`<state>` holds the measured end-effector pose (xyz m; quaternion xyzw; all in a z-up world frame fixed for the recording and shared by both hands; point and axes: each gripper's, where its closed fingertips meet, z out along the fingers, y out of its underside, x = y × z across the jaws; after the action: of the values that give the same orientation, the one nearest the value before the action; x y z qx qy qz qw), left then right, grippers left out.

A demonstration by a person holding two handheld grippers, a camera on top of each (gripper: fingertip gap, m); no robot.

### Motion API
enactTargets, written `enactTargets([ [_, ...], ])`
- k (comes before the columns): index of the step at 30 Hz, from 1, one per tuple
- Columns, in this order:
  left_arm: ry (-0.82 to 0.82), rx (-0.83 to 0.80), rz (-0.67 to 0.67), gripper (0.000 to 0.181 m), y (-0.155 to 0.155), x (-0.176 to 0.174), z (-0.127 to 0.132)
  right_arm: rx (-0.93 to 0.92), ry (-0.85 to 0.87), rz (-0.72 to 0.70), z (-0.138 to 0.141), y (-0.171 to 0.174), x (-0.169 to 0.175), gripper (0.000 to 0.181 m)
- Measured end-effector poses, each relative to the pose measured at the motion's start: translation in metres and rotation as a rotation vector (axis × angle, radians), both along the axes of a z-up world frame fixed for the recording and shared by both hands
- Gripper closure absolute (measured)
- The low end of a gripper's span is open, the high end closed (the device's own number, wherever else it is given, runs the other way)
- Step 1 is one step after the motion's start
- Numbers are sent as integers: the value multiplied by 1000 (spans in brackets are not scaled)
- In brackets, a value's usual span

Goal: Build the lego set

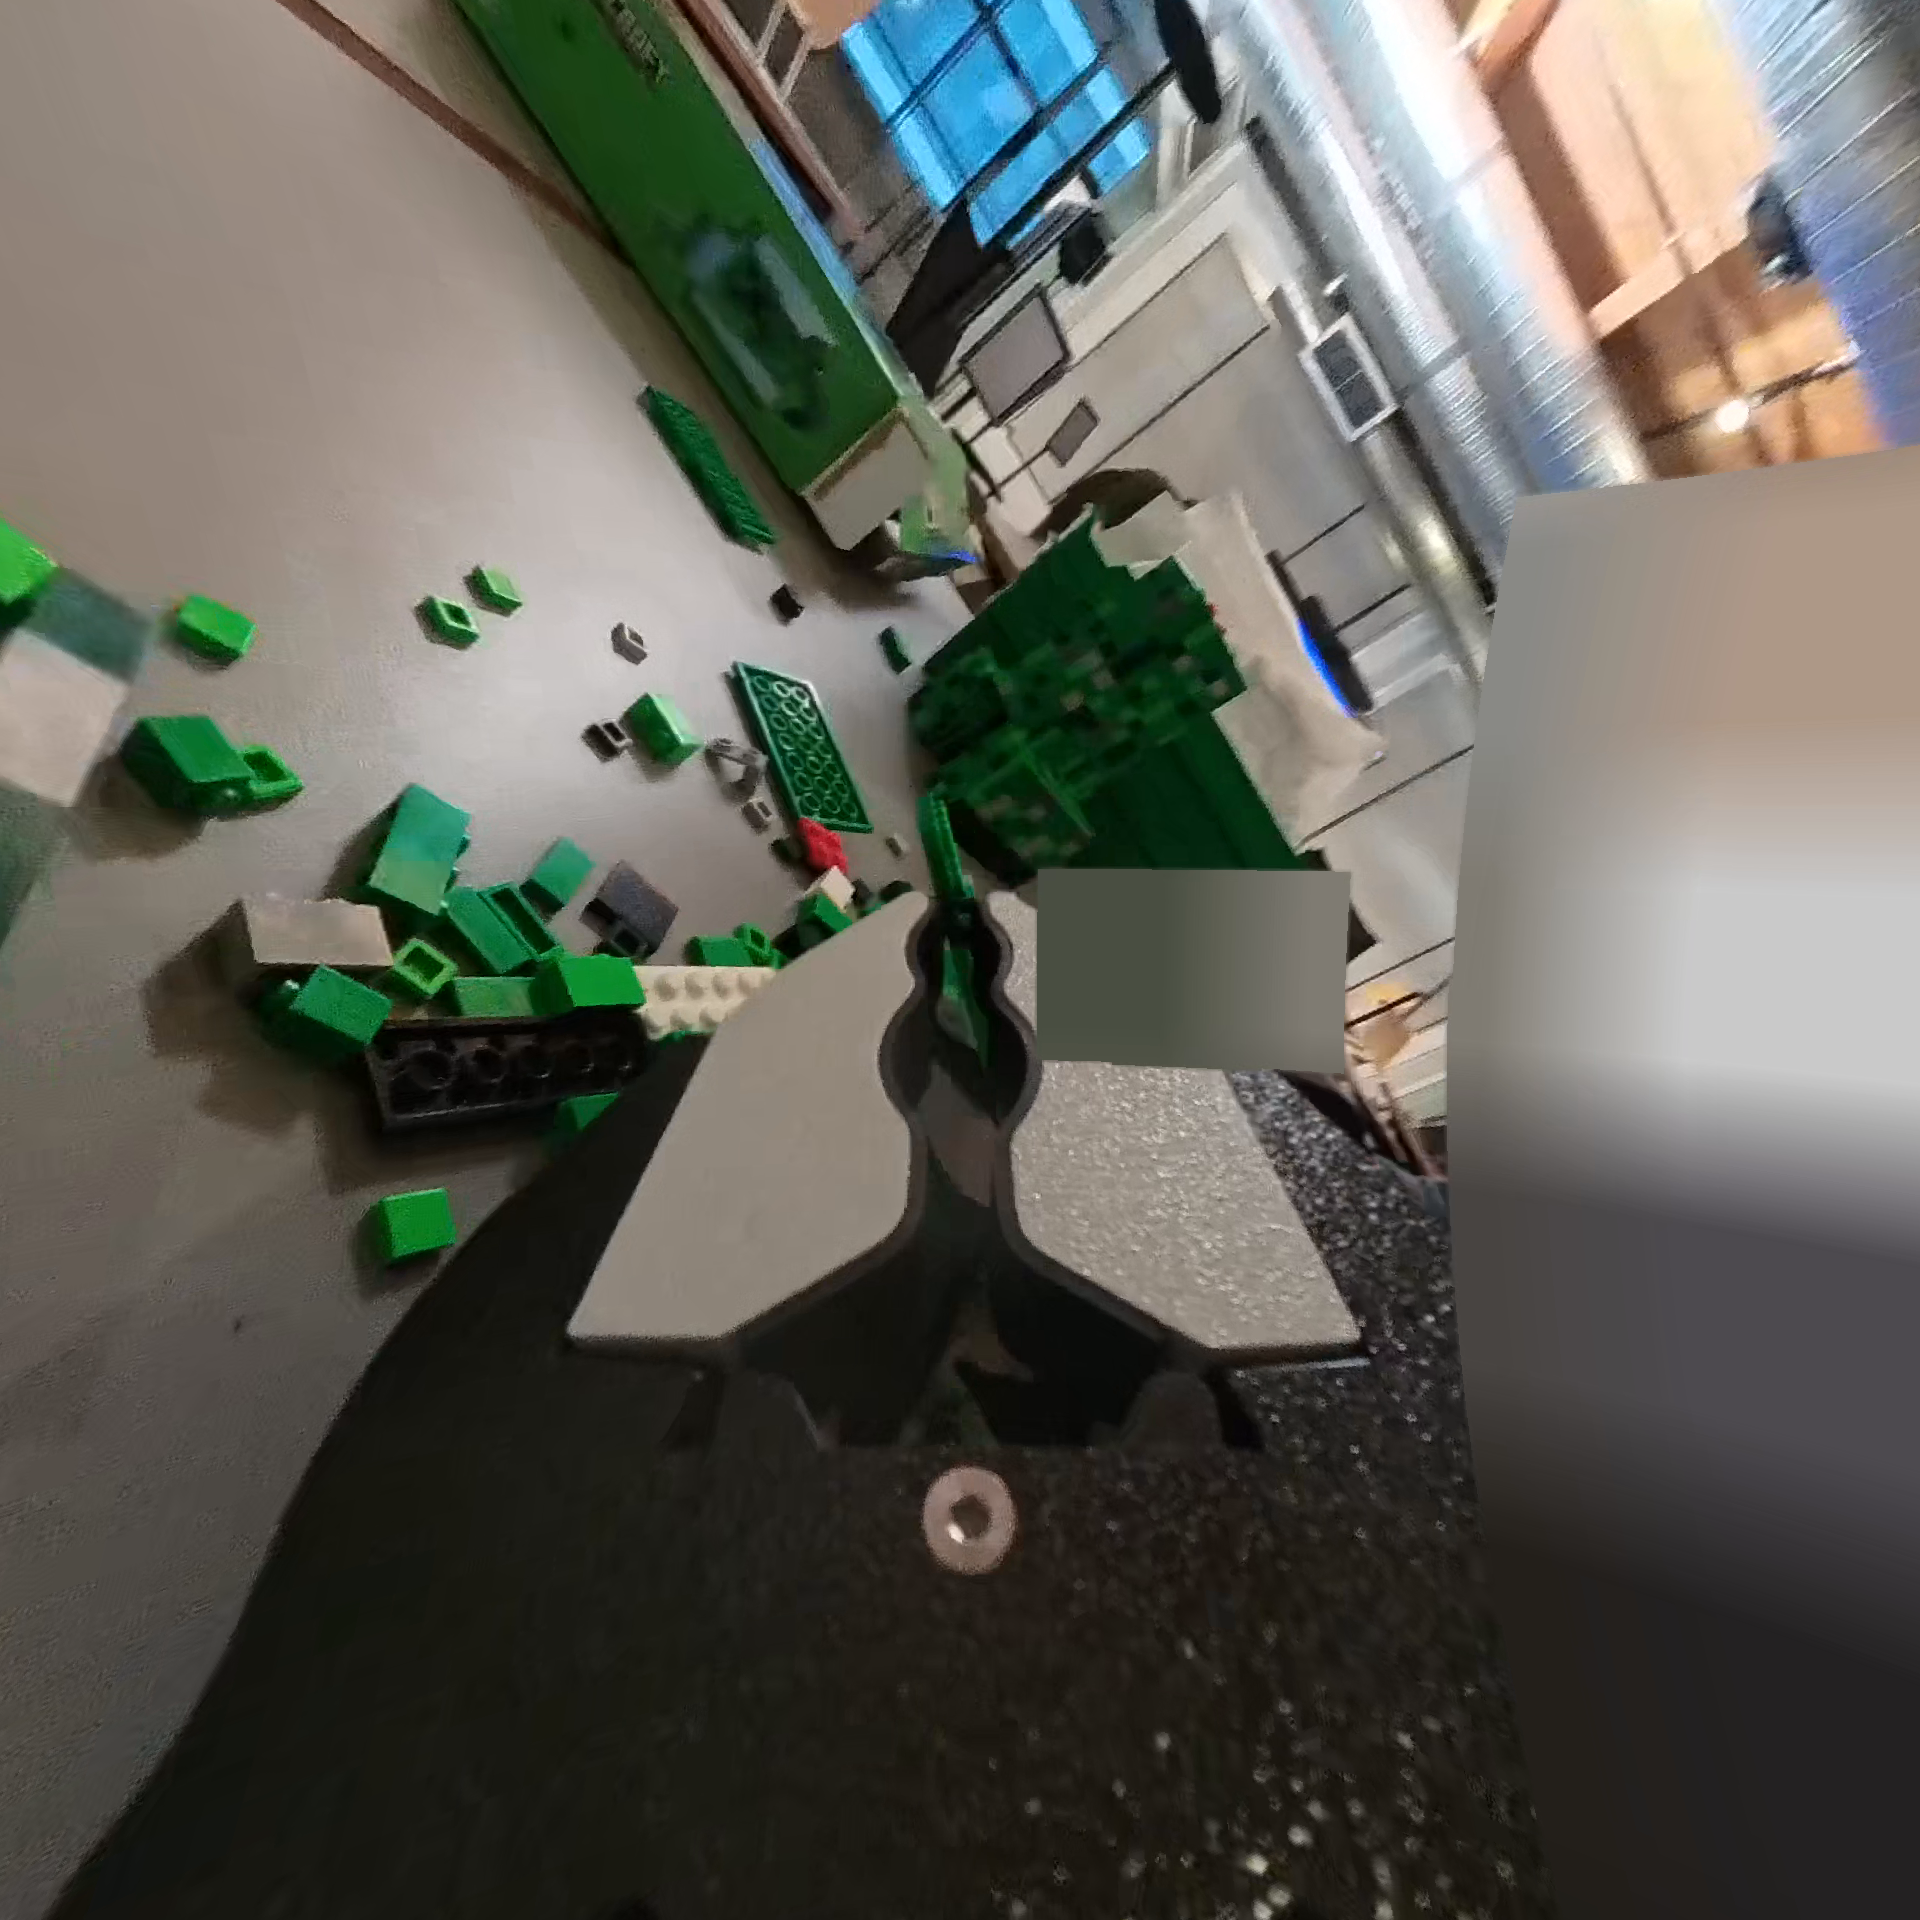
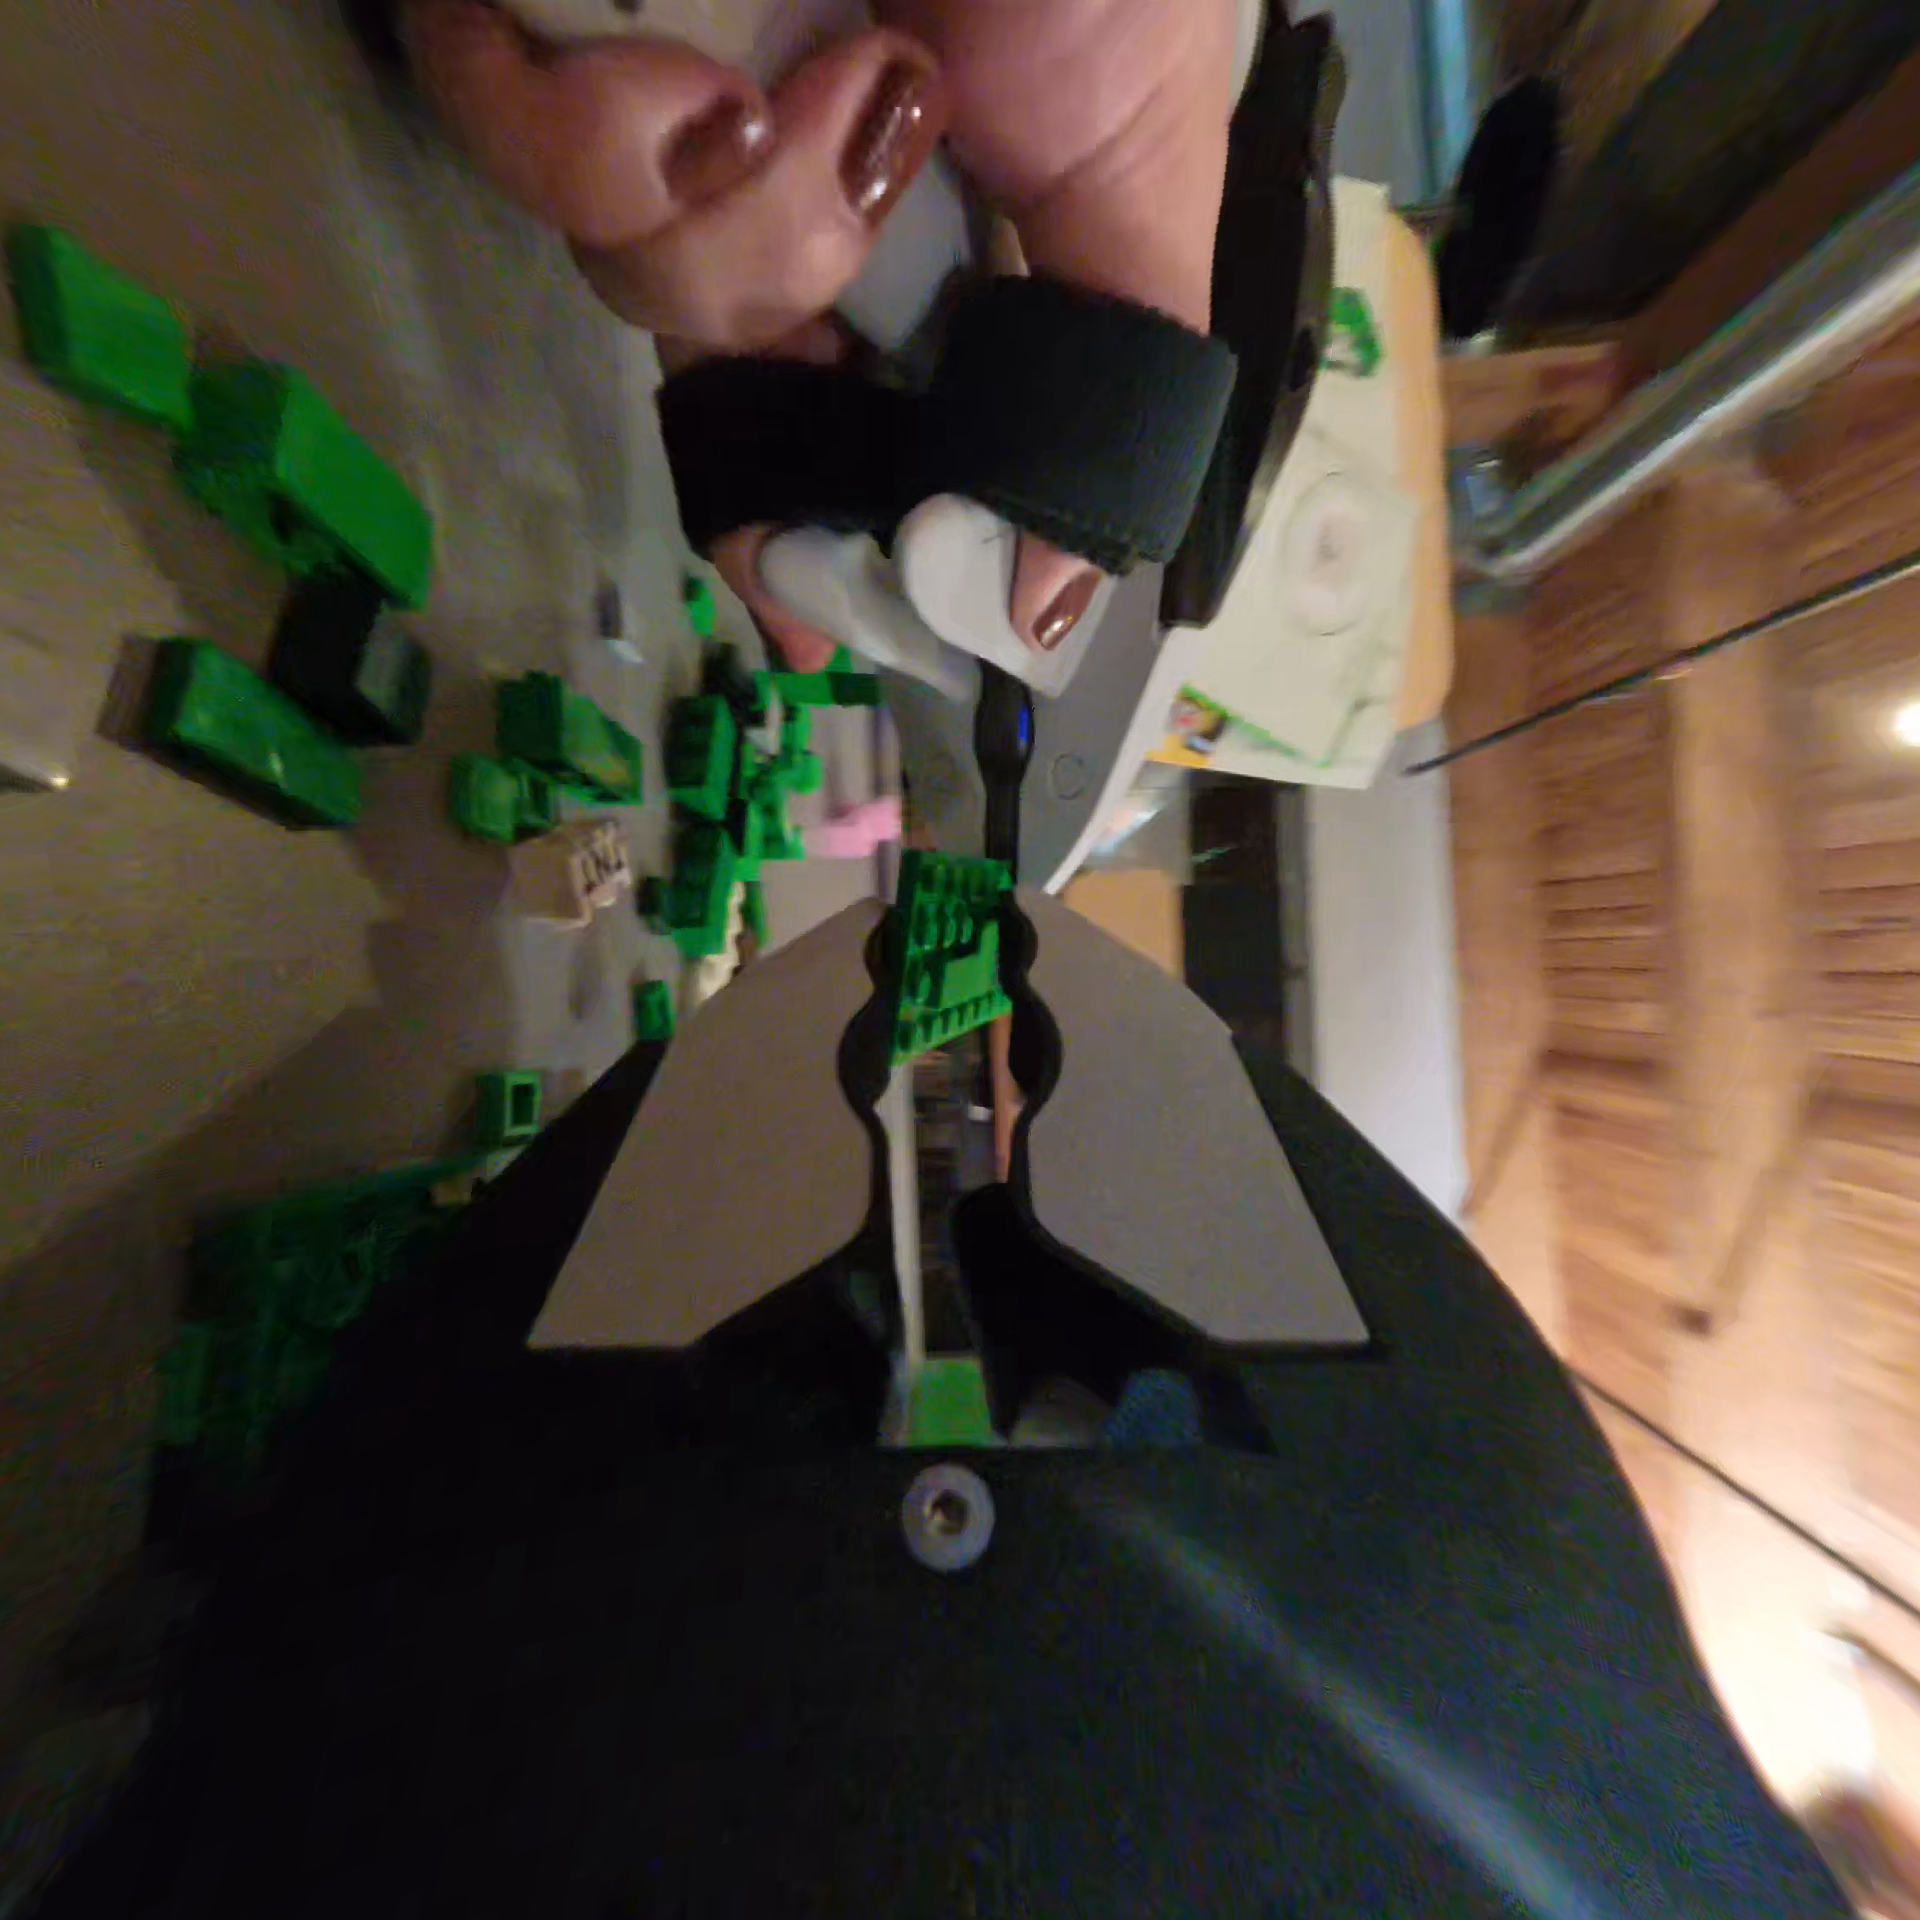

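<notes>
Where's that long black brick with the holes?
In the left wrist view, the black brick lies on the table, left of the left gripper, under green pieces.

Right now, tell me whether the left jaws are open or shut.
Shut. In the left wrist view, the left gripper clamps a thin green plate edge-on; it sticks out past the tips.

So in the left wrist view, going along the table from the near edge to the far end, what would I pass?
Lone green brick → black studded brick → red piece → green plate lying flat → long green plate → green box.
</notes>
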<state>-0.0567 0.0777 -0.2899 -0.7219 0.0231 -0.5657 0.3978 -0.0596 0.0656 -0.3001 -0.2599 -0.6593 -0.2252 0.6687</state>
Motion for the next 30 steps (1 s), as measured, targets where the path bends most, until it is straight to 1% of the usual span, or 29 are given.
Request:
enactTargets([
  [2, 16, 2, 10, 174, 1, 0, -1, -77, 11, 1, -4, 3, 0, 158],
  [4, 7, 7, 12, 178, 1, -1, 0, -111, 27, -2, -4, 6, 0, 154],
  [5, 9, 10, 19, 174, 1, -1, 0, -129, 35, -6, -4, 8, 0, 152],
  [6, 14, 15, 24, 177, 2, -1, 0, -156, 46, -12, -4, 10, 0, 151],
  [10, 14, 37, 53, 177, 3, -4, 3, -291, 103, -16, -4, 16, 2, 146],
  [13, -9, 83, 63, 177, 3, -6, 9, -420, 153, 11, -2, 18, 4, 142],
  [17, -70, 168, 55, 177, 1, -8, 24, -660, 217, 97, 9, 8, 7, 136],
  [20, -116, 203, 26, 178, -2, -9, 31, -942, 294, 177, 12, -1, 8, 131],
  [21, -135, 226, 18, 178, -4, -9, 35, -1032, 315, 191, 13, -2, 9, 131],
  [23, -150, 249, -3, 178, -6, -7, 39, -1165, 366, 182, 15, 1, 10, 121],
  [24, -149, 248, -11, 178, -7, -6, 39, -1217, 376, 190, 15, 1, 10, 121],
  [28, -144, 272, -75, 177, -13, 2, 41, -1489, 367, 285, 14, -16, 6, 140],
  [30, -157, 287, -103, 178, -17, 5, 43, -1560, 362, 310, 13, -20, 5, 156],
])
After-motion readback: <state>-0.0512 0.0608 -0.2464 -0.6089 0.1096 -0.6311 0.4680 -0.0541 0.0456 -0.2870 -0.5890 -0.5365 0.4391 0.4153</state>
